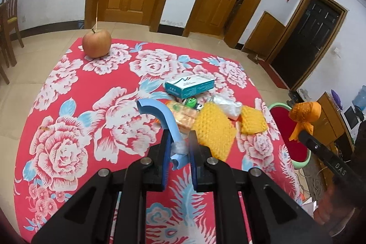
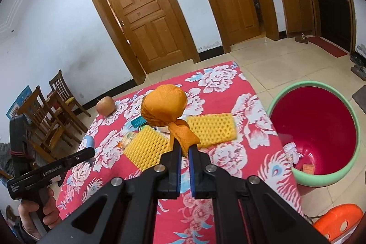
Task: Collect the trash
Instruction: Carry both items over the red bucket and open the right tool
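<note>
An apple [image 1: 96, 43] is sitting at the far left corner of the red floral tablecloth [image 1: 68, 120]. Nearer, the left gripper [image 1: 179, 150] is clenching the stem of a curved blue plastic piece [image 1: 160, 116], holding it above the cloth. Just beyond its tip a teal carton [image 1: 189, 85] is lying beside a snack wrapper [image 1: 184, 114], a small green item [image 1: 191, 103] and a crumpled white bag [image 1: 226, 105]. Two yellow foam fruit nets [image 2: 146, 148] [image 2: 211, 128] are resting flat toward the right edge. The right gripper [image 2: 184, 151] is pinching the tail of an orange foam net [image 2: 163, 106], balled at its top, lifting it over the table. Further right, on the floor, a red basin with a green rim [image 2: 320, 127] is holding scraps of white paper [image 2: 292, 152].
</note>
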Demonstrator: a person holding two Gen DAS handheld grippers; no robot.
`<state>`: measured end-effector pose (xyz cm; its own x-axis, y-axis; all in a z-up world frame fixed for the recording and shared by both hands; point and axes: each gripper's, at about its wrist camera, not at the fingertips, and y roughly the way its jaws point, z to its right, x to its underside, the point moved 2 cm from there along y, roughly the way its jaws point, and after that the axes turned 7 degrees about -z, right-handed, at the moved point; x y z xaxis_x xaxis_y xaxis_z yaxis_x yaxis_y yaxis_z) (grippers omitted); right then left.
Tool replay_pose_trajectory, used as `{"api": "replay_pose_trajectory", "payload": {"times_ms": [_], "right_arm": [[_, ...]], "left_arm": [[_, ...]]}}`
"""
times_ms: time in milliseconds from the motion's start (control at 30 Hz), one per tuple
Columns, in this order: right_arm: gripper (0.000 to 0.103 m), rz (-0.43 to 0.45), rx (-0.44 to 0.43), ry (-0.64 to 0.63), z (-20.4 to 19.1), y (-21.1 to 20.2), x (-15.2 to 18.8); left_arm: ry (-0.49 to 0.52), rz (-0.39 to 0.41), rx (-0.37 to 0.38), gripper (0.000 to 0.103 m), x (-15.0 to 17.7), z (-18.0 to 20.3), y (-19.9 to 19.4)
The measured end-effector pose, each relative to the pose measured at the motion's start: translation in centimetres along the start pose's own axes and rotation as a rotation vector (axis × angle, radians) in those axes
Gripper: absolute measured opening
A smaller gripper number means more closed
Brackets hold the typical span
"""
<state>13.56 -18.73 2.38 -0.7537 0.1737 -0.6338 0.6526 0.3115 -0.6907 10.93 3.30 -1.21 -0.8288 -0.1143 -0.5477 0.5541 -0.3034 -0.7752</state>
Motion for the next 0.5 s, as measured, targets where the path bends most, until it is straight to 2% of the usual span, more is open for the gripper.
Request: {"api": "replay_pose_trajectory", "payload": {"times_ms": [333,500], "right_arm": [[0.007,0.043,0.036,0.078,3.7,-1.5,-0.5],[0.007,0.057,0.08,0.166,6.5,-1.7,-0.9]], "left_arm": [[0.038,-0.004,0.024,0.014,-1.0,2.7,0.5],[0.074,-0.022,0.046,0.014,-1.6,4.8,1.4]]}}
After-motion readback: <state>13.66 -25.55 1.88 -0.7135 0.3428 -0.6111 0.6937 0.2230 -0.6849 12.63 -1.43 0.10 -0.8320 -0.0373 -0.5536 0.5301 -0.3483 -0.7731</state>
